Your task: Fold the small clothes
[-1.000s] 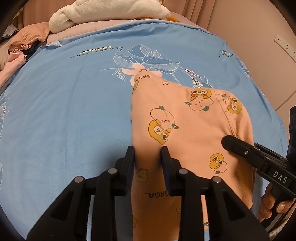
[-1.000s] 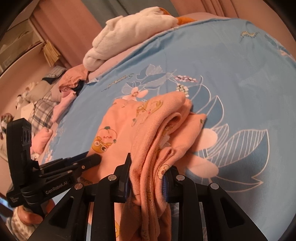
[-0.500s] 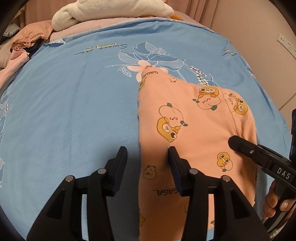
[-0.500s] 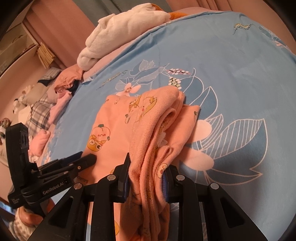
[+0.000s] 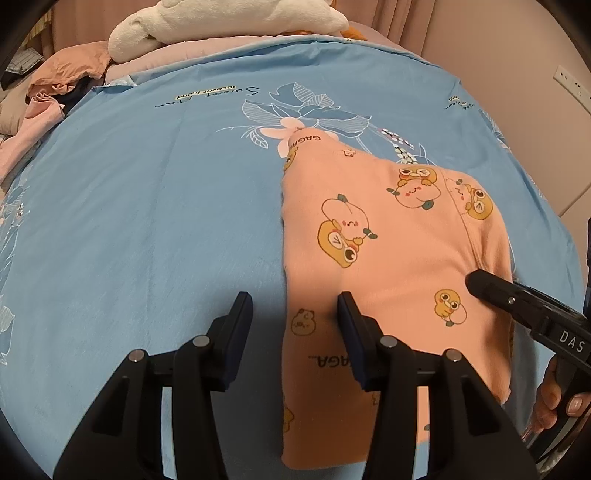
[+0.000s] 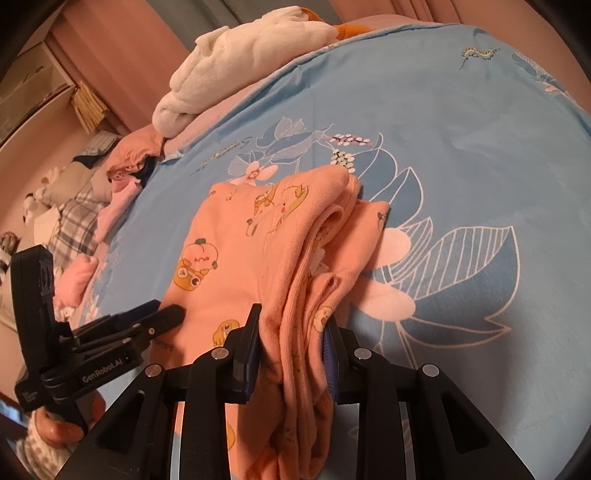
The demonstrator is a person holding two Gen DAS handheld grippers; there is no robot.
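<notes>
**Ana:** Left gripper [image 5: 295,314] first: its jaws have just been opening, and in the left wrist view they stand apart over the left edge of the peach garment [image 5: 376,266], one finger over the blue sheet [image 5: 147,203], the other over the cloth. Neither pad presses on anything, so it holds nothing.

**Ben:** And the right gripper [image 6: 291,332]?

**Ana:** Nearly closed, clamped on a thick bunch of the same garment's layers. In the right wrist view that bunched edge runs up from the lower centre of the frame between the pads. In the left wrist view the same gripper comes in from the lower right, with a hand [image 5: 554,398] on its handle.

**Ben:** Where does the garment lie?

**Ana:** Flat on the sheet, right of centre in the left wrist view, cartoon print up, its far end at the flower print [image 5: 284,129]. A white plush blanket [image 5: 229,22] sits at the top of the frame, and loose clothes [image 5: 40,110] pile at the upper left.

**Ben:** So which step is this?

**Ana:** I judge a lengthwise fold is just laid: one side let go, the other not yet. Next, the right side probably needs to set its layers down square and let go, then both can take one end for the crosswise fold.

**Ben:** Anything to watch?

**Ana:** The stacked layers could slip apart if dropped unevenly.
</notes>
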